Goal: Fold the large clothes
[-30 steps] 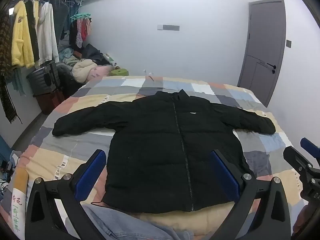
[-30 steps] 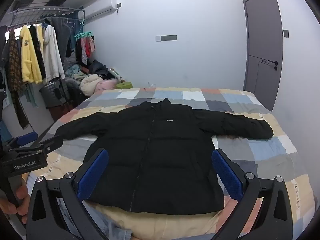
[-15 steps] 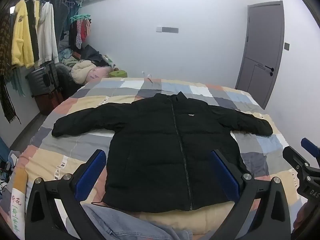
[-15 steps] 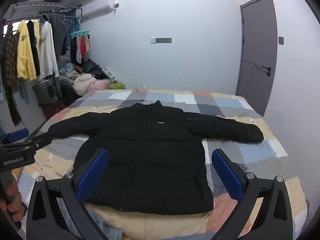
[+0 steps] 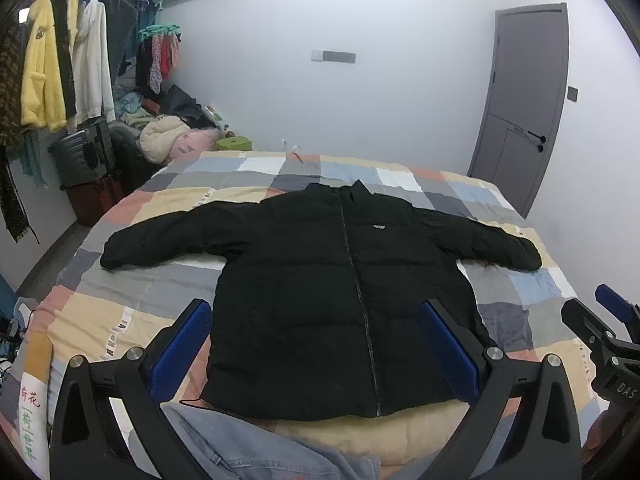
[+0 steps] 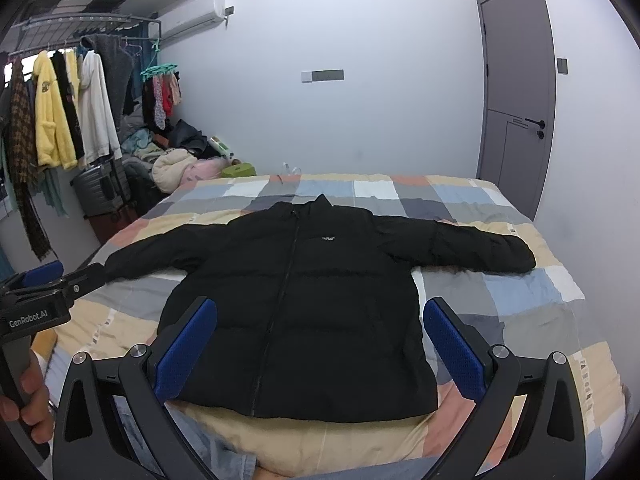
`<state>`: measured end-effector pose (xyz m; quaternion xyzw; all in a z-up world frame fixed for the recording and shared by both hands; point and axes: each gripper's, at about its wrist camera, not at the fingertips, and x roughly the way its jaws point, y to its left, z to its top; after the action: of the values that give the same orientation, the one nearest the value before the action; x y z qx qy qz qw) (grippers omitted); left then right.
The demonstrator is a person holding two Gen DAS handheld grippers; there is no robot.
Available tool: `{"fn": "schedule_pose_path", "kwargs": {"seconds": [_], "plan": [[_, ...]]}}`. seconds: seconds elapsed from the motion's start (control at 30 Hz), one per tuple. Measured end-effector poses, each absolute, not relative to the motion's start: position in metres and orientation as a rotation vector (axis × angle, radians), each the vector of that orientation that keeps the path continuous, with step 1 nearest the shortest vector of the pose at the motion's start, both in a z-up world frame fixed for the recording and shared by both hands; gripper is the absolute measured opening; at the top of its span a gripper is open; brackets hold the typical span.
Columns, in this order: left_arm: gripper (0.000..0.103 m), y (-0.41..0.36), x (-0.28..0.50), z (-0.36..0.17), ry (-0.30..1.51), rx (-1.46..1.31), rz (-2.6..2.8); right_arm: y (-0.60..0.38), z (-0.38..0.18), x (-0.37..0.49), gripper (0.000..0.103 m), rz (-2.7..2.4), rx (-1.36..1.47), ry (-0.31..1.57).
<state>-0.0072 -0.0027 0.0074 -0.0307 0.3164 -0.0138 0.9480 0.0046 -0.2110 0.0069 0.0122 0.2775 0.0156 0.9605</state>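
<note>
A black puffer jacket (image 5: 332, 280) lies flat and zipped on the patchwork bed (image 5: 132, 300), both sleeves spread out to the sides. It also shows in the right wrist view (image 6: 296, 300). My left gripper (image 5: 316, 344) is open and empty, held above the jacket's hem. My right gripper (image 6: 320, 340) is open and empty too, above the hem. Each gripper shows at the edge of the other's view, the right one (image 5: 600, 320) and the left one (image 6: 44, 284).
Blue denim (image 5: 248, 448) lies at the near edge of the bed. A clothes rack with hanging garments (image 5: 60, 72), a dark suitcase (image 5: 80, 156) and a pile of clothes (image 5: 168, 140) stand on the left. A grey door (image 5: 524, 104) is at the back right.
Both grippers have drawn back and risen a little, so the jacket looks smaller and lower in view. The jacket has not moved. Both stay open.
</note>
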Motion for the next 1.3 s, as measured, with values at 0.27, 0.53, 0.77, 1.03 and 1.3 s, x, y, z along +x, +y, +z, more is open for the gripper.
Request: {"fn": "schedule_pose_path", "kwargs": {"seconds": [0.27, 0.53, 0.77, 1.03, 1.3], "plan": [[0.103, 0.000, -0.009, 0.009, 0.643, -0.072, -0.034, -0.210, 0.007, 0.003, 0.103, 0.031, 0.028, 0.568], [0.103, 0.001, -0.008, 0.009, 0.645, -0.069, -0.024, -0.215, 0.007, 0.002, 0.103, 0.018, 0.044, 0.566], [0.103, -0.001, -0.009, 0.009, 0.641, -0.065, -0.030, -0.216, 0.008, 0.001, 0.103, 0.024, 0.042, 0.568], [0.103, -0.001, -0.009, 0.010, 0.644, -0.074, -0.024, -0.219, 0.010, 0.002, 0.103, 0.012, 0.041, 0.570], [0.103, -0.004, -0.008, 0.009, 0.645, -0.063, -0.032, -0.221, 0.011, -0.001, 0.103, 0.017, 0.051, 0.564]]}}
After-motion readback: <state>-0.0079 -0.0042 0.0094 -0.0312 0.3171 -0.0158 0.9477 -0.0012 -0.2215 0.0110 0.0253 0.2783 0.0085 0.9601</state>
